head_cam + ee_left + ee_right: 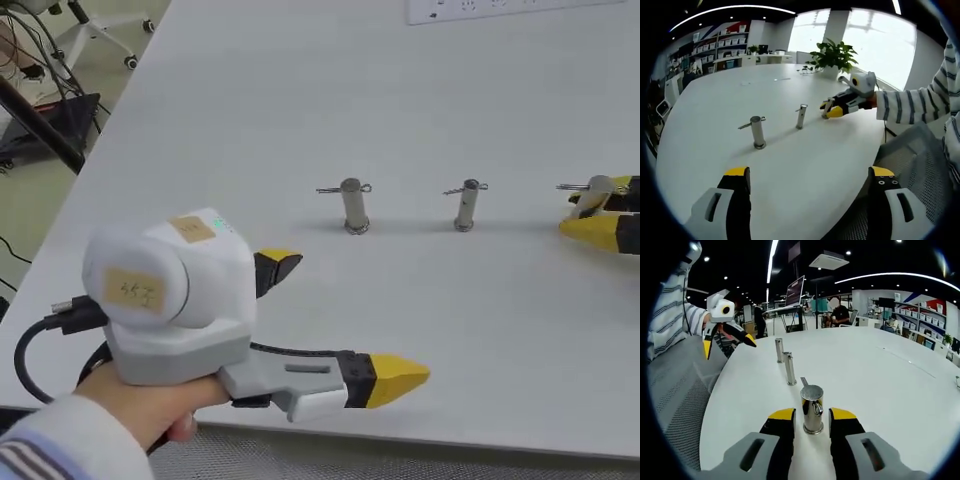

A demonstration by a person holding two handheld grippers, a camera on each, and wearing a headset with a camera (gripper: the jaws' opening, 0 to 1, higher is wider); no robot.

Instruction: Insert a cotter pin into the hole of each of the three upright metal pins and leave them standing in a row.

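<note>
1. Table (300,90): white and bare apart from the row. Landmark is the middle pin (466,207), standing upright.
2. Left gripper (355,317): well apart from the middle pin, toward the table's near edge. Jaws are wide with nothing between them. Looks parked to keep clear of the row.
3. Right gripper (812,416): just beyond the middle pin, on the side away from the left gripper. Jaws are narrow, one on each side of the third pin (598,187). Can't tell if they actually touch it. Probably steadying it or squaring it into line.
4. First pin (352,208): on the middle pin's other side, upright. All three stand in one row, apart from each other.
5. Cotter pins (343,188): one crosses the top of each pin. Insertions look done. The risk left is tipping the third pin on release.
</note>
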